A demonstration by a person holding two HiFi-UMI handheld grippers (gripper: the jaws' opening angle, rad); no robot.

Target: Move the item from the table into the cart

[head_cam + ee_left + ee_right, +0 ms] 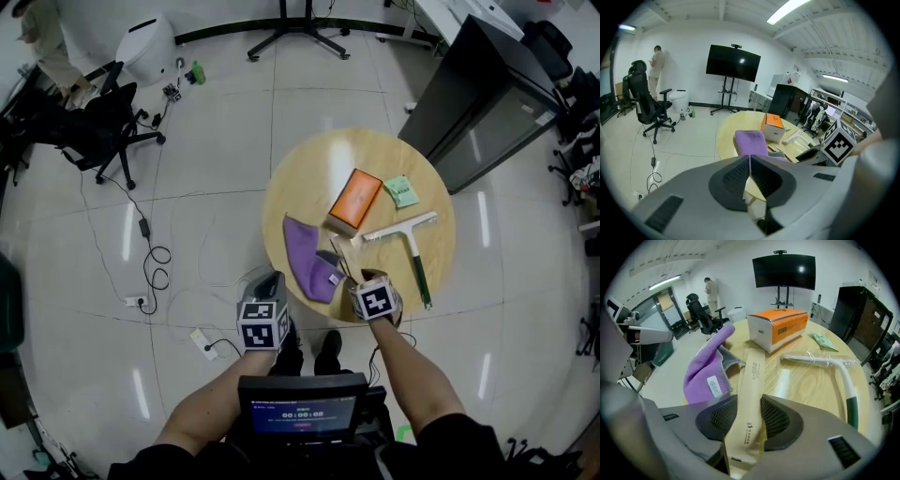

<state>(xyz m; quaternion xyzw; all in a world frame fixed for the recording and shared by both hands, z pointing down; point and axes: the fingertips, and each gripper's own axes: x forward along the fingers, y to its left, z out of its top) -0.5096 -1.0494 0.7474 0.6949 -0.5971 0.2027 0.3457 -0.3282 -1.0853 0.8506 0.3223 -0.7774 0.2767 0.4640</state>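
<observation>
A round wooden table [309, 178] carries a tan paper packet [345, 251], a purple cloth [309, 262], an orange box [355, 199], a white squeegee [408, 239] and a small green packet [401, 190]. My right gripper [352, 275] points down at the table's near edge. In the right gripper view its jaws [749, 399] are shut on the near end of the tan packet [751, 376], beside the purple cloth [705, 373]. My left gripper [272, 281] hangs just off the table's near left edge. Its jaws [750, 161] are shut with nothing in them.
A black office chair [103, 131] and loose cables [150, 262] with a power strip [202, 342] lie on the tiled floor to the left. A black cabinet [487, 94] stands behind the table at right, a TV stand [300, 33] at the back. No cart shows.
</observation>
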